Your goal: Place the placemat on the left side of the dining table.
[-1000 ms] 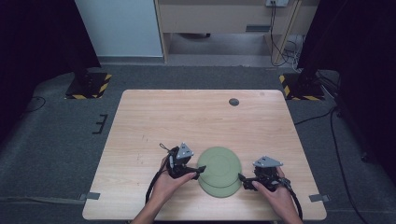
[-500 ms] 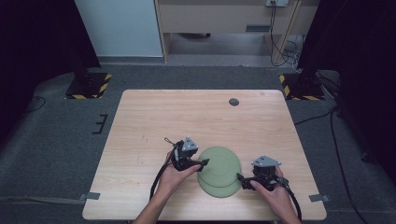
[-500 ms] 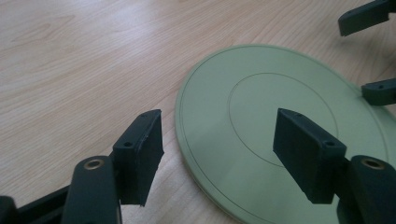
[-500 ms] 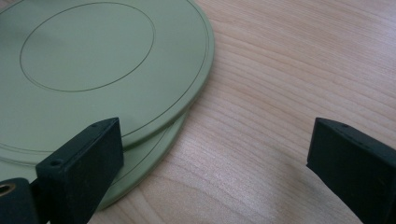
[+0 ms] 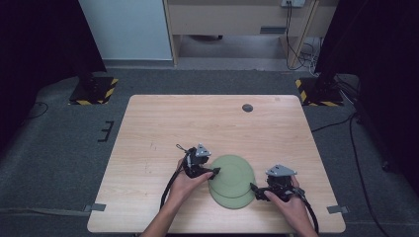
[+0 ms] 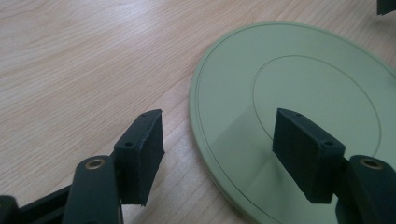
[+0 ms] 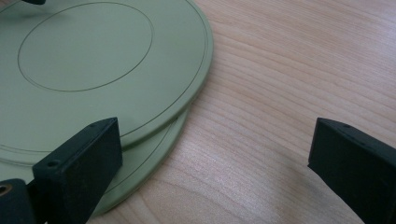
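Wooden table (image 5: 163,133), grey floor around. Two green plates (image 5: 232,180) stacked at table's 6 o'clock; right gripper view alone exposes lower rim. My left gripper (image 5: 216,171) straddles upper plate's 9 o'clock edge, jaws just narrowed, not clamped. My right gripper (image 5: 253,188) gapes at 3 o'clock.

2 green plates (image 5: 232,180), stacked offset, near edge

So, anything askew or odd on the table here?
Only the two green plates: the top plate sits shifted off the lower plate, so the stack is misaligned. No damage or spill shows.
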Demonstrator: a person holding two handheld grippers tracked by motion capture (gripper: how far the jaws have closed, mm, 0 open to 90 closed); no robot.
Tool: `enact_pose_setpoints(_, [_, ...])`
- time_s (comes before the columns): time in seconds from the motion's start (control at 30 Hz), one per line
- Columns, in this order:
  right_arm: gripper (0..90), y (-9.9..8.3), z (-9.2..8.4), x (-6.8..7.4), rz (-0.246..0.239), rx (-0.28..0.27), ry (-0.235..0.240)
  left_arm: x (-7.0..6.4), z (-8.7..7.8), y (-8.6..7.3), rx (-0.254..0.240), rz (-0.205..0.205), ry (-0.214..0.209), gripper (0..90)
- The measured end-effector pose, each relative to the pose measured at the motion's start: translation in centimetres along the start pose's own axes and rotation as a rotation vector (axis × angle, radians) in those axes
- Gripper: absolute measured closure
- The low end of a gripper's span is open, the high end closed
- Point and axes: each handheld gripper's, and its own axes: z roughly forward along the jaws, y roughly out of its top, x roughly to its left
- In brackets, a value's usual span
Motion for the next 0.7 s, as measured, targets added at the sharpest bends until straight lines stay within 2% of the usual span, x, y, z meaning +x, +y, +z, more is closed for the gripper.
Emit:
enact_pose_setpoints(0.1, [2.8,0.0,0.02,0.02,0.0,-0.001,-0.001,0.07,0.29,-0.04,0.008,-0.016,-0.028,30.5])
enact_pose_setpoints(0.43, [2.8,-0.01,0.04,0.05,0.005,-0.001,-0.001,0.23,0.63,-0.12,0.02,-0.034,-0.048,30.2])
enact_pose_setpoints(0.7, [2.8,-0.02,0.04,0.04,0.005,-0.002,0.0,0.65,0.73,-0.44,0.014,-0.092,-0.084,32.3])
